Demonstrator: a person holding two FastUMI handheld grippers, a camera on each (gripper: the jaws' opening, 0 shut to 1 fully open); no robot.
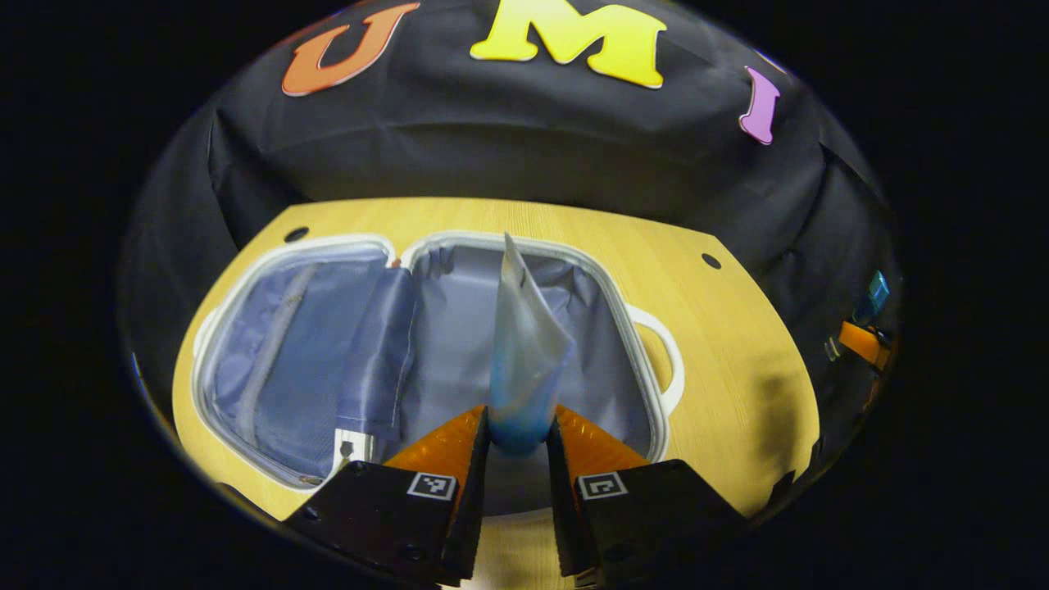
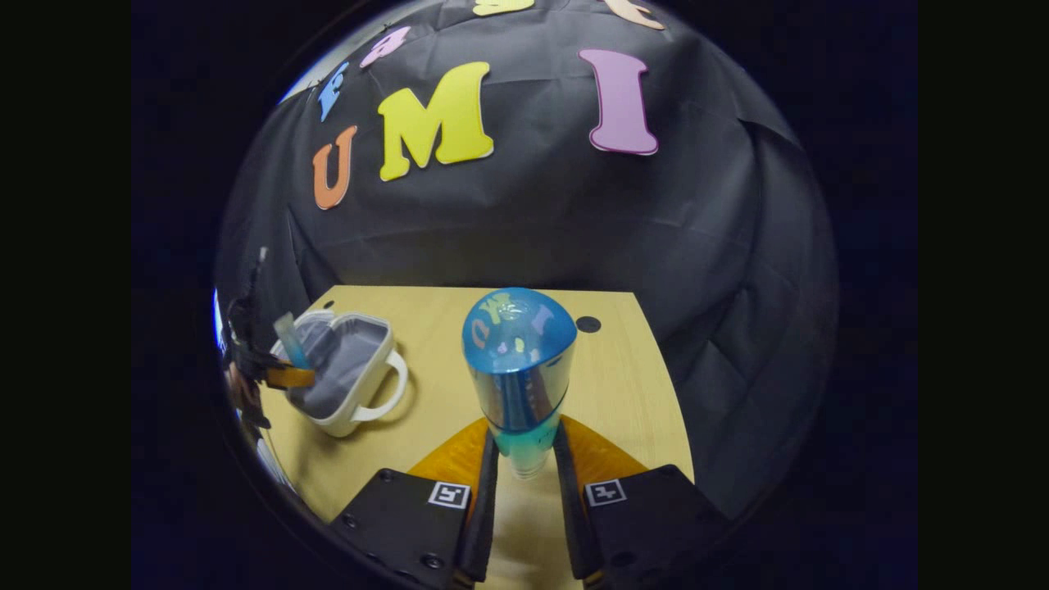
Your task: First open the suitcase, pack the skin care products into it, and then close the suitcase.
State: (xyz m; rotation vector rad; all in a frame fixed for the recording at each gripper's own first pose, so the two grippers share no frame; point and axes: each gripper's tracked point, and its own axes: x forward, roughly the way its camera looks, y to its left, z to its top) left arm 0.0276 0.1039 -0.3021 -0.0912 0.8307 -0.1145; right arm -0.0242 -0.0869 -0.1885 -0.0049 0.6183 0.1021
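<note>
Suitcase (image 1: 426, 360) lies open on the table (image 1: 737, 344), lining bare. The left gripper (image 1: 518, 447) is clamped on a tube (image 1: 524, 352) hanging over the right half; lower it nearer the lining before releasing, so it lies flat. The right gripper (image 2: 524, 459), clamped on a bottle (image 2: 519, 360), waits right of the case.

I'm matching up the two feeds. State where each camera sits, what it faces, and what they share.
Left gripper view: rides the left hand-held gripper, looking down into the open suitcase; its fingers clamp a tube.
Right gripper view: rides the right hand-held gripper, facing the table and booth wall; its fingers clamp a blue bottle.
Shared: suitcase, table, tube.
</note>
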